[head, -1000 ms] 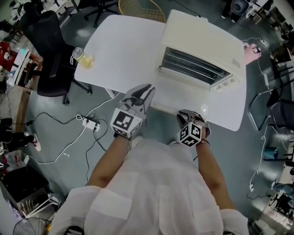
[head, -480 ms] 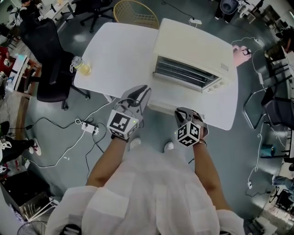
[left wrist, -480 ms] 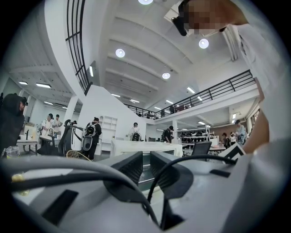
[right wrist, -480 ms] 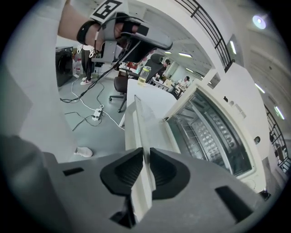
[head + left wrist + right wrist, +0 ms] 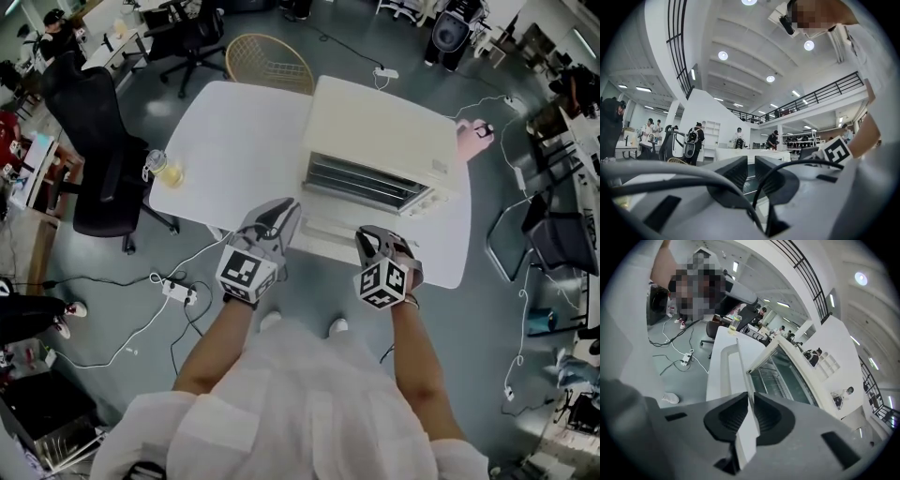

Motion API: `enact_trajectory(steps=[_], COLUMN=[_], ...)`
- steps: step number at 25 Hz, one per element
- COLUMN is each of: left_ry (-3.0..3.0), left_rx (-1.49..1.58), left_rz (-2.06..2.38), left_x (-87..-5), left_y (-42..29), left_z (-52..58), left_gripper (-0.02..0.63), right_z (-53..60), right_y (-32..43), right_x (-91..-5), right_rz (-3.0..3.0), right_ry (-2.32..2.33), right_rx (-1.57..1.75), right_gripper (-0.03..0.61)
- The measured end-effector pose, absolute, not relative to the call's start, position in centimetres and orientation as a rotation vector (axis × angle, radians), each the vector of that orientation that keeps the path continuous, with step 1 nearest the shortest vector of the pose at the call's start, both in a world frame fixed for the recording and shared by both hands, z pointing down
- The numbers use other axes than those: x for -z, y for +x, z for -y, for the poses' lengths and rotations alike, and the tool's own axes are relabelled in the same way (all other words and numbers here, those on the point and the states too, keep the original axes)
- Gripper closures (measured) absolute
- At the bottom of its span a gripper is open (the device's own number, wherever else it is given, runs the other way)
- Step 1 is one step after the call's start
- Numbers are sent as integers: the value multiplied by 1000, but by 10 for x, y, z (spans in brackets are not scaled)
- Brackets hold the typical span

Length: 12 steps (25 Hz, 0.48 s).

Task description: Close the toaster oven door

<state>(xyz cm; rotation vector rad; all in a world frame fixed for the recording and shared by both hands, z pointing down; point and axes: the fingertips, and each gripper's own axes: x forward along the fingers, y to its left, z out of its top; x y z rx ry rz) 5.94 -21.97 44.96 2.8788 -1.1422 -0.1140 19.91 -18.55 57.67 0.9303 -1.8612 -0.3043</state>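
Grey left gripper (image 5: 280,209) hovers empty, jaws slightly parted, by the white table's (image 5: 234,141) near edge. The boxy cream toaster oven's (image 5: 375,131) flat door (image 5: 323,232) lies dropped open, long axis left-right, free edge toward the person. The grey right gripper's (image 5: 751,416) jaws are closing, pinching that edge.

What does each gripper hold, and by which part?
The right gripper is closing its jaws on the free edge of the toaster oven door. The left gripper holds nothing.
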Motion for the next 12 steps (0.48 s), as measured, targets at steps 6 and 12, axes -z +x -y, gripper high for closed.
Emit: enact_trajectory(steps=[6,12], left_ry=[2896,2879], left_rx=[128,121], left_rz=[1147,1163], left_x=[-440,-440], left_y=[63,53], left_z=[235,236], left_gripper=[586,586], right_z=[219,226], right_y=[209,212], right_x=[-554,-545], right_rz=[1852,1845], right_ry=[996,1031], right_rx=[336,352], right_gripper=[532,529])
